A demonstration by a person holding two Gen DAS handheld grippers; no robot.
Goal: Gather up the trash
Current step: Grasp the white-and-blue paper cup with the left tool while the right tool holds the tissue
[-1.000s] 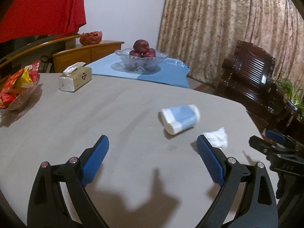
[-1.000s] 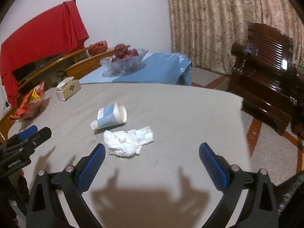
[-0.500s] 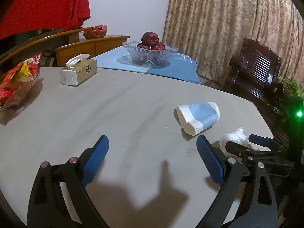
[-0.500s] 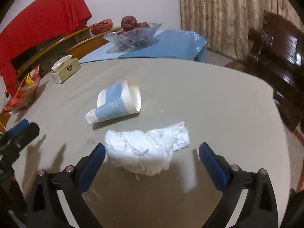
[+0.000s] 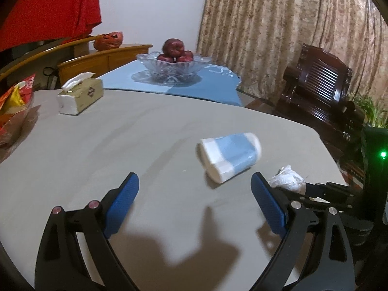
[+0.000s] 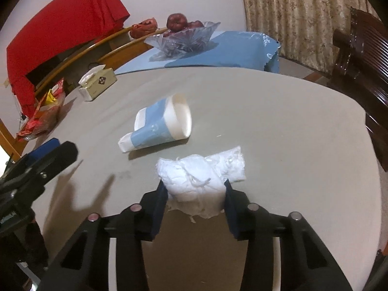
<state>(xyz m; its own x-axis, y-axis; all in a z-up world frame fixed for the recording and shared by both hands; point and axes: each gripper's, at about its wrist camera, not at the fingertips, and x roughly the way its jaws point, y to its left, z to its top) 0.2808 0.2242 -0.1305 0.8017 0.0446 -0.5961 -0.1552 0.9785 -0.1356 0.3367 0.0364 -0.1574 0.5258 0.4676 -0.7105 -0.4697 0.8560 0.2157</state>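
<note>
A crumpled white tissue point(image 6: 198, 184) lies on the grey table point(image 6: 291, 126). My right gripper point(image 6: 196, 188) is shut on the tissue, one blue pad on each side of it. The tissue also shows in the left wrist view point(image 5: 287, 179), with the right gripper point(image 5: 315, 190) around it. A blue and white paper cup point(image 6: 160, 126) lies on its side just beyond the tissue; in the left wrist view the cup point(image 5: 230, 156) is ahead and slightly right. My left gripper point(image 5: 194, 194) is open and empty above the table, short of the cup.
A tissue box point(image 5: 81, 94) and a bowl of red snack packets point(image 5: 12, 111) stand at the far left. A glass fruit bowl point(image 5: 173, 69) sits on a blue-covered table behind. A dark wooden chair point(image 5: 317, 89) stands to the right, past the table edge.
My right gripper has come down over the tissue and its jaws have closed onto it. My left gripper has stayed open and shifted slightly, the cup now nearer its centre.
</note>
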